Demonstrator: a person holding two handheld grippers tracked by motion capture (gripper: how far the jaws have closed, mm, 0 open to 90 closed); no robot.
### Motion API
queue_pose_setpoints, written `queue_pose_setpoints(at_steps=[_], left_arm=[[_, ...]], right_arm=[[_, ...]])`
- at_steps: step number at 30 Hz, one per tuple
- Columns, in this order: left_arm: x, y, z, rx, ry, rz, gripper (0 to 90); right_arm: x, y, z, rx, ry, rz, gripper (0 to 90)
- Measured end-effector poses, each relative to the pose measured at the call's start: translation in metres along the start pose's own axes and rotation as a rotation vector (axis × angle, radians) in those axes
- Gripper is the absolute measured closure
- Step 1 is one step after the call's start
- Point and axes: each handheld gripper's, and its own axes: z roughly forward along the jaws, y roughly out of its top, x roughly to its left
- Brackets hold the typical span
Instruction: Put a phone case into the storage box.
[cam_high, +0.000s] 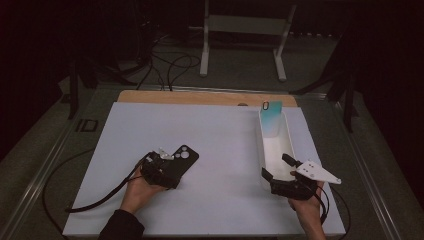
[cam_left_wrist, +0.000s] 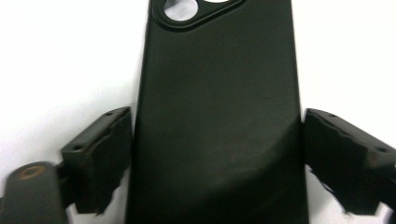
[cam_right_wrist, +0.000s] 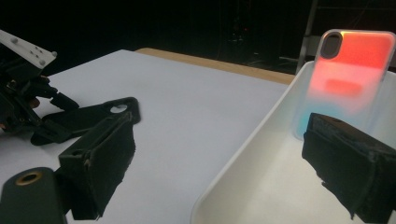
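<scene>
Straddling a black phone case, the left tool has its jaws set wide on either side, one at each long edge — the left gripper view shows a thin gap on both sides, so the pads are not pressing. That case lies flat on the white worktop, left of centre and toward the near edge. The right tool sits at the near end of a white tray by the right edge, jaws wide with nothing between them. A second phone case — clear-rimmed, red fading to teal — leans upright against the tray's far end.
</scene>
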Motion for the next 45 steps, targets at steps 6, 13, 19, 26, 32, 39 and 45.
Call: queue_pose_setpoints(at_steps=[6, 13, 19, 26, 32, 39, 45], left_arm=[[0.0, 0.0, 0.0, 0.0, 0.005, -0.002, 14.3], [-0.002, -0.001, -0.002, -0.015, 0.012, 0.003, 16.8], [-0.003, -0.001, -0.005, -0.04, 0.009, -0.014, 17.0], [-0.001, 0.001, -0.018, -0.095, 0.005, -0.044, 16.6], [-0.002, 0.002, -0.029, -0.15, 0.005, -0.067, 16.5], [-0.003, 0.006, -0.048, -0.229, 0.005, -0.075, 16.4], [-0.008, 0.011, -0.059, -0.263, 0.013, -0.062, 16.3]], right_arm=[[0.001, 0.0, 0.001, 0.002, 0.004, 0.001, 9.6], [0.001, 0.0, 0.002, 0.005, 0.006, 0.0, 9.6], [0.0, 0.0, 0.001, 0.004, 0.004, 0.003, 9.6], [-0.003, 0.001, 0.001, -0.004, 0.019, 0.045, 9.6], [-0.002, 0.004, 0.005, 0.014, 0.032, 0.055, 9.6], [0.002, 0.016, 0.014, 0.047, 0.058, 0.048, 9.6], [0.004, 0.025, 0.02, 0.066, 0.066, 0.054, 9.6]])
